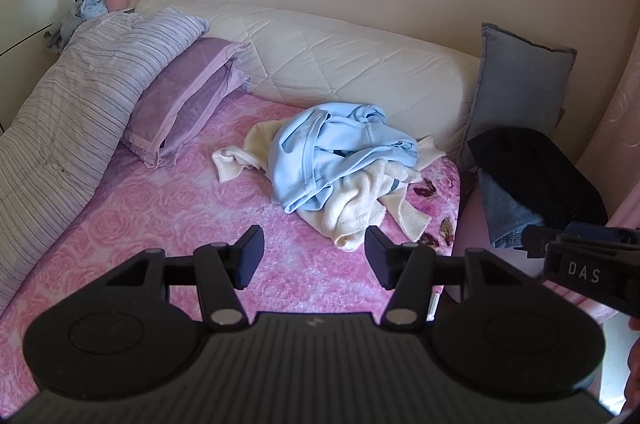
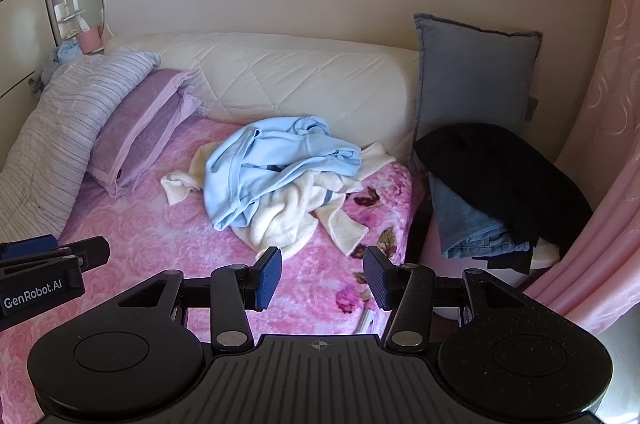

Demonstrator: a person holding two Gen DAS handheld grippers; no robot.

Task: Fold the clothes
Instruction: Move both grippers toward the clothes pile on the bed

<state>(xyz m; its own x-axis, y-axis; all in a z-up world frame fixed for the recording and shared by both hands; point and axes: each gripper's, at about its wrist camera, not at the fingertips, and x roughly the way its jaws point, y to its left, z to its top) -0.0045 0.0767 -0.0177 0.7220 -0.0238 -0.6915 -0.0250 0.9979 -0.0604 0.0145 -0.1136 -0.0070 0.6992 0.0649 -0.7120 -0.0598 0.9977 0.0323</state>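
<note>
A crumpled light blue garment point(image 1: 328, 152) point(image 2: 272, 164) lies on top of a cream knitted garment point(image 1: 360, 208) point(image 2: 288, 220) in a heap on the pink floral bedspread point(image 1: 200, 224) point(image 2: 160, 228). My left gripper point(image 1: 314, 258) hovers open above the bedspread, short of the heap, with nothing between its fingers. My right gripper point(image 2: 322, 278) is also open and holds nothing, near the bed's right corner, just short of the cream garment. Each gripper shows at the edge of the other's view.
A striped duvet point(image 1: 68, 128) and purple pillows point(image 1: 180, 100) fill the bed's left side. A white quilted headboard point(image 1: 340, 52) runs behind. To the right stands a grey cushion point(image 2: 476, 76), with black clothing point(image 2: 504, 176) and folded jeans point(image 2: 468, 224) stacked on a pink container. Pink curtain point(image 2: 600, 164) at far right.
</note>
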